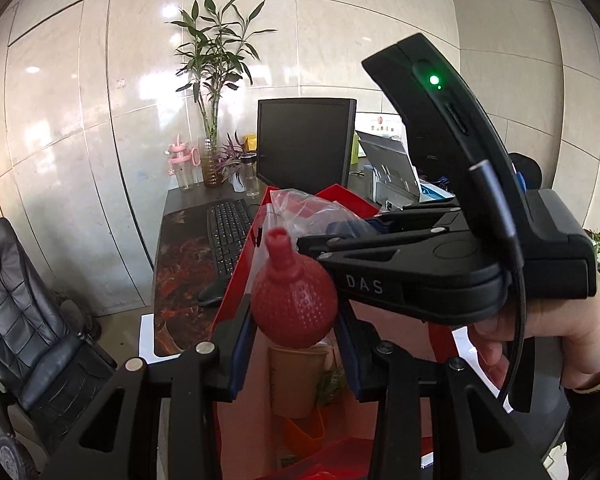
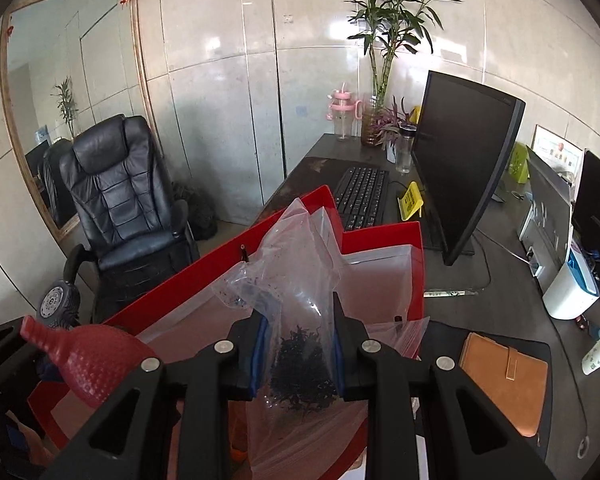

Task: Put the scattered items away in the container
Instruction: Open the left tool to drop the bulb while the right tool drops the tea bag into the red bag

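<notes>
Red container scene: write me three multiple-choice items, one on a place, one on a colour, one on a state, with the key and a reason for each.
1. Where is the brown notebook?
A. Inside the red container
B. On the desk, right of the red container
C. On the black chair

2. What colour is the rubber bulb held in the left gripper?
A. Red
B. Green
C. White

3. What is the state of the right gripper?
A. Open and empty
B. Shut on a cup
C. Shut on the clear plastic bag

Key:
1 B, it lies flat on the dark desk beside the red container.
2 A, the dimpled bulb between the fingers is red.
3 C, both pads press the clear plastic bag of dark leaves.
</notes>
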Demonstrator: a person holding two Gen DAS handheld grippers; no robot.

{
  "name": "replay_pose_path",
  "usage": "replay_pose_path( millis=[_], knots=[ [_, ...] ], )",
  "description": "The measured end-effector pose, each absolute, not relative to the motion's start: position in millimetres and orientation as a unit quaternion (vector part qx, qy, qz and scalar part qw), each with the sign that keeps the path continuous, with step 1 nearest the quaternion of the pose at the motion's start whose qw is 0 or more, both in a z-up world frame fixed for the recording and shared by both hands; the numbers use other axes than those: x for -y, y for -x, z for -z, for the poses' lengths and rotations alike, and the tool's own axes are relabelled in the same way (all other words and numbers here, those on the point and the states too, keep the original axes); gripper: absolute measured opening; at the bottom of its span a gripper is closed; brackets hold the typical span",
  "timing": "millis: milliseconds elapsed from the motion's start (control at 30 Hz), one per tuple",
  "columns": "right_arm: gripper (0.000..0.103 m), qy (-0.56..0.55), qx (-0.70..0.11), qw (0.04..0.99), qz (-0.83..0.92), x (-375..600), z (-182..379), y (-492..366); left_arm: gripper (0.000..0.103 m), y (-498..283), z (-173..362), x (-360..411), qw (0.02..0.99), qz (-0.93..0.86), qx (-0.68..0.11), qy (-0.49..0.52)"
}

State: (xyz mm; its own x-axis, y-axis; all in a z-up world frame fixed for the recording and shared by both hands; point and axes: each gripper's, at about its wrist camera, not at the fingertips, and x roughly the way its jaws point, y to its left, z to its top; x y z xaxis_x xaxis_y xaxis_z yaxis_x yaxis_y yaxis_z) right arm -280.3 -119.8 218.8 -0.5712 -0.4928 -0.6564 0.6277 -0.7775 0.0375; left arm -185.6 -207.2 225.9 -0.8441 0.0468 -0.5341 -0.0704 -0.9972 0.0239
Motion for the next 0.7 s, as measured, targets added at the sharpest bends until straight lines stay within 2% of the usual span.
replay_pose_path(
  millis=[67, 267, 300, 367, 433, 467, 500, 600, 700],
  knots=[
    [0.028, -0.336, -0.097, 0.317, 0.882, 119, -219, 280, 0.049, 186, -225, 206, 0.03, -0.96, -0.022, 0.278],
    [0.029, -0.329, -0.098, 0.315, 0.885, 119, -223, 277, 0.055, 186, -225, 207, 0.028, -0.96, -0.024, 0.277],
    [0.032, -0.328, -0.099, 0.314, 0.885, 119, -223, 276, 0.055, 185, -225, 207, 0.028, -0.96, -0.023, 0.277],
    [0.046, -0.323, -0.098, 0.309, 0.889, 118, -225, 275, 0.058, 185, -225, 207, 0.03, -0.96, -0.02, 0.276],
    [0.054, -0.32, -0.094, 0.305, 0.892, 116, -227, 274, 0.067, 184, -225, 208, 0.042, -0.961, -0.01, 0.274],
    [0.056, -0.319, -0.092, 0.304, 0.893, 115, -228, 274, 0.075, 183, -225, 208, 0.047, -0.961, -0.006, 0.273],
    [0.056, -0.319, -0.092, 0.303, 0.894, 114, -228, 274, 0.077, 183, -225, 208, 0.051, -0.96, -0.003, 0.275],
    [0.059, -0.317, -0.092, 0.302, 0.894, 113, -230, 273, 0.077, 182, -225, 205, 0.047, -0.96, -0.008, 0.275],
    [0.073, -0.31, -0.091, 0.297, 0.898, 111, -233, 270, 0.077, 181, -224, 202, 0.044, -0.961, -0.013, 0.274]
  ],
)
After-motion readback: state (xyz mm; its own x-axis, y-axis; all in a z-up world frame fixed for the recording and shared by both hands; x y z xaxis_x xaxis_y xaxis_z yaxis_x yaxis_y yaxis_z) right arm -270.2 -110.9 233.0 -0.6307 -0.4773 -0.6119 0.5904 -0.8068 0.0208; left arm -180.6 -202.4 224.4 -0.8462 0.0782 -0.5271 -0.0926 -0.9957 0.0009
